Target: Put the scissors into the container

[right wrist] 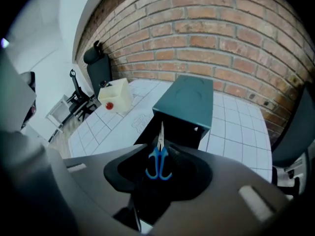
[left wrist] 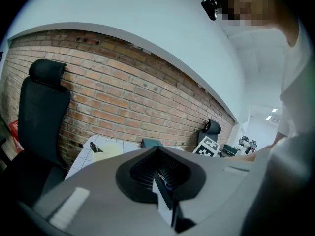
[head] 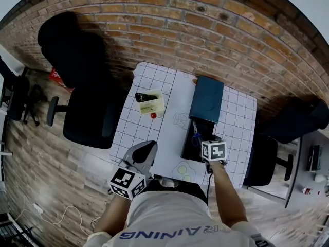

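The pair of scissors with bright blue plastic handles and slim steel blades [right wrist: 159,162] lies inside the dark teal rectangular container [right wrist: 187,100]. It rests on the black inner part that faces the person, and its blades point toward the teal panel on the side nearer the red brick wall [head: 180,24].

The right tool [right wrist: 160,151] hangs steeply nose-down right over that black interior. Its 2 jaws stand wide apart. The blue handles show between them with a gap on either side, so the pads do not press on the scissors and nothing is held.

The left tool [left wrist: 158,166] sits low at the near edge of the white gridded worktop [head: 169,138], well apart from the container, pointing almost level toward the wall. Its ribbed pads appear to meet in the middle, closed, with nothing between them.

The container stands on the right half of the worktop. On the left half, well apart from it, sits a small cream plastic tub [head: 151,106] with a black oblong object [head: 145,96] lying in its far end. I cannot tell what that object is. A small red ball [head: 153,116] lies on the grid just beside the tub's near edge. A black office chair [head: 92,112] stands on the wooden floor to the left of the worktop.
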Motion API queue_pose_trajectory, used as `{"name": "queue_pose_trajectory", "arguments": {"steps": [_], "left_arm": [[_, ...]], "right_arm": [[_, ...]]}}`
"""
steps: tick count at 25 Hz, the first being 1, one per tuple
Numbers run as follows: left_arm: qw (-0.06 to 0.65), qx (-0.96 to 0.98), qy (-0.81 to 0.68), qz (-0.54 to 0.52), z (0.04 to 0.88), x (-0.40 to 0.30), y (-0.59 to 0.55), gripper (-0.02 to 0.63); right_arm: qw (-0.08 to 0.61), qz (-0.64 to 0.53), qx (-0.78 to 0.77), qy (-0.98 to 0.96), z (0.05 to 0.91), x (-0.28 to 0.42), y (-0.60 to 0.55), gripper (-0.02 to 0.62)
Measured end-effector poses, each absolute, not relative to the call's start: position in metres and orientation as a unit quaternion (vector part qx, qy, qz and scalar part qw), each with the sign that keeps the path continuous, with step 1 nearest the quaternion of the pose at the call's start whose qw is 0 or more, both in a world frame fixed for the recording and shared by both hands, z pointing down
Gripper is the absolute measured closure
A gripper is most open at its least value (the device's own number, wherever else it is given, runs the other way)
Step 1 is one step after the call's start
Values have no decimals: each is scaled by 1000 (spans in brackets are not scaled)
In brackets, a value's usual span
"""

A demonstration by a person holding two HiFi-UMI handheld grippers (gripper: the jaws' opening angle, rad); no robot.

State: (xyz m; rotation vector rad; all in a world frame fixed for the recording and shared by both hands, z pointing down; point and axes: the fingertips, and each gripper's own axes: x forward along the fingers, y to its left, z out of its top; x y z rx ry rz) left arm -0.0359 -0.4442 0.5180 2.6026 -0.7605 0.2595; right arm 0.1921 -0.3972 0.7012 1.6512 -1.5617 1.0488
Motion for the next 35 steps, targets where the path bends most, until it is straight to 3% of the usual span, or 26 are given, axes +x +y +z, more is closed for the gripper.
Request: {"name": "queue_pose_trajectory", "arguments": {"steps": [8, 18, 24, 35], "left_arm": [[166, 957, -231, 57, 476, 10, -441, 604], [102, 977, -185, 16, 416, 67, -429, 604], [97, 979, -180, 24, 412, 85, -414, 604], [89, 979, -181, 27, 405, 86, -391, 604]], "right_arm": [[188, 292, 676, -650, 567, 210, -380, 576], [8, 96, 739, -667, 414, 248, -313, 583], [-5, 66, 774, -630, 398, 274, -278, 581], [-6, 62, 745, -664, 398, 260, -283, 581]]}}
